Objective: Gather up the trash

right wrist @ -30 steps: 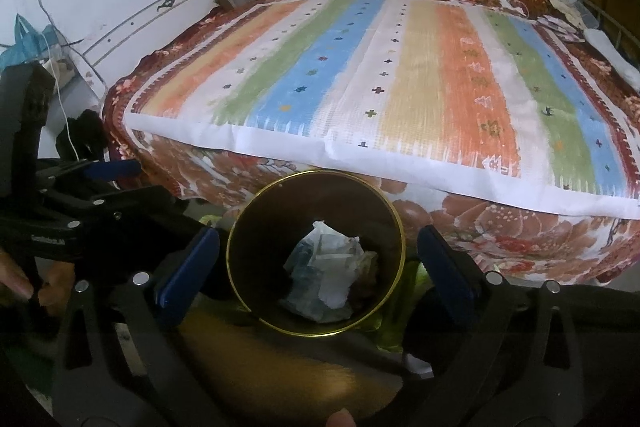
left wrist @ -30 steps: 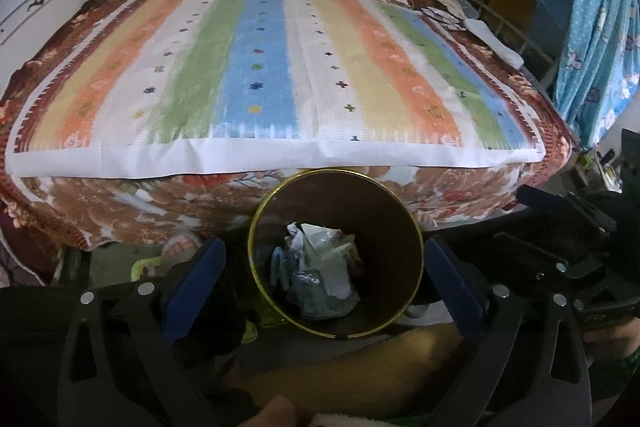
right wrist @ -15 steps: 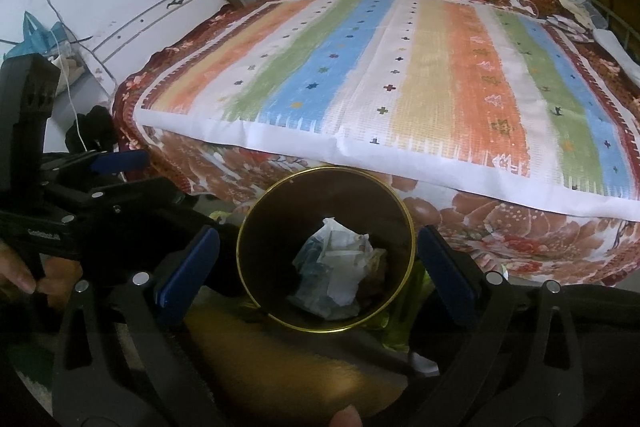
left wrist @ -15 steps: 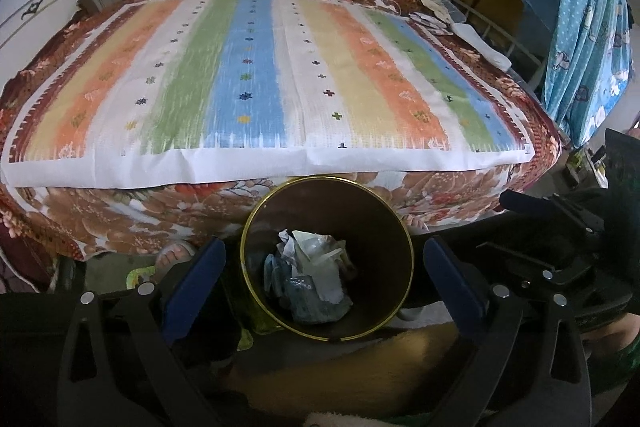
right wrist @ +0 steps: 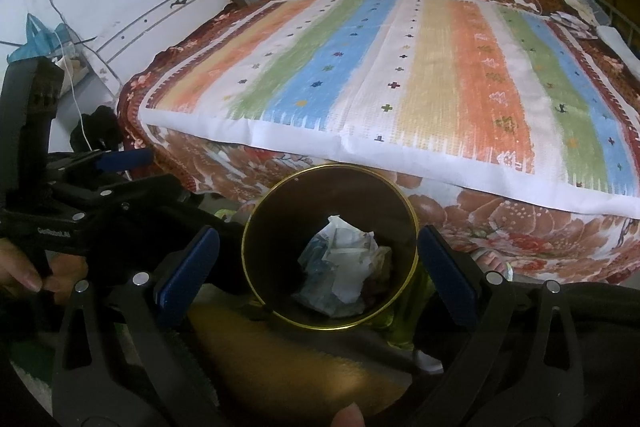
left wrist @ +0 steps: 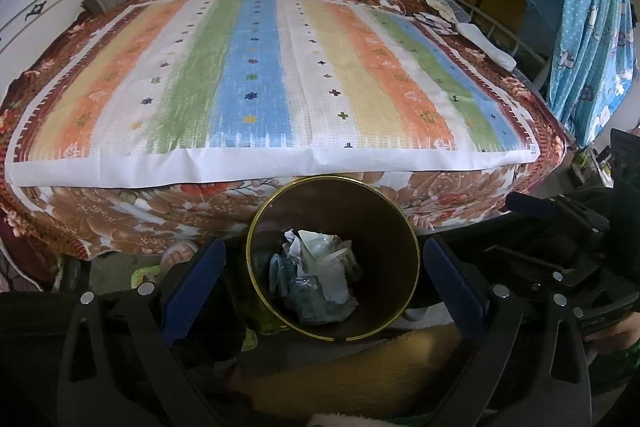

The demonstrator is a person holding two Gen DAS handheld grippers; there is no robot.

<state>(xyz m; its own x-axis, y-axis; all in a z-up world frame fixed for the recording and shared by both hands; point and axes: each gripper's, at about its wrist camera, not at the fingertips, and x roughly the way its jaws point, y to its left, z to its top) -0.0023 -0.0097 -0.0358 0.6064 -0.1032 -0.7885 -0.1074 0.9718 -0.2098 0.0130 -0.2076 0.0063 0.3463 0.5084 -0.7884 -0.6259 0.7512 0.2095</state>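
A round brown bin with a gold rim [left wrist: 256,227] stands on the floor at the foot of the bed, also seen in the right wrist view [right wrist: 250,223]. Crumpled white and blue trash [left wrist: 316,275] lies at its bottom and shows in the right wrist view too [right wrist: 340,267]. My left gripper [left wrist: 324,259] is open and empty, its blue pads on either side of the bin, above it. My right gripper [right wrist: 320,255] is open and empty, also spread around the bin from above. Each gripper shows at the edge of the other's view.
A bed with a striped cover [left wrist: 256,75] over a brown floral sheet [left wrist: 120,215] fills the far side. Blue curtain [left wrist: 588,27] hangs at right. A blue bag [right wrist: 40,35] and cables sit by the left wall. A tan furry surface [left wrist: 352,379] lies below the grippers.
Both views have tilted up slightly, so the bed top shows more and the bin sits lower in frame. Both grippers stay open and empty.
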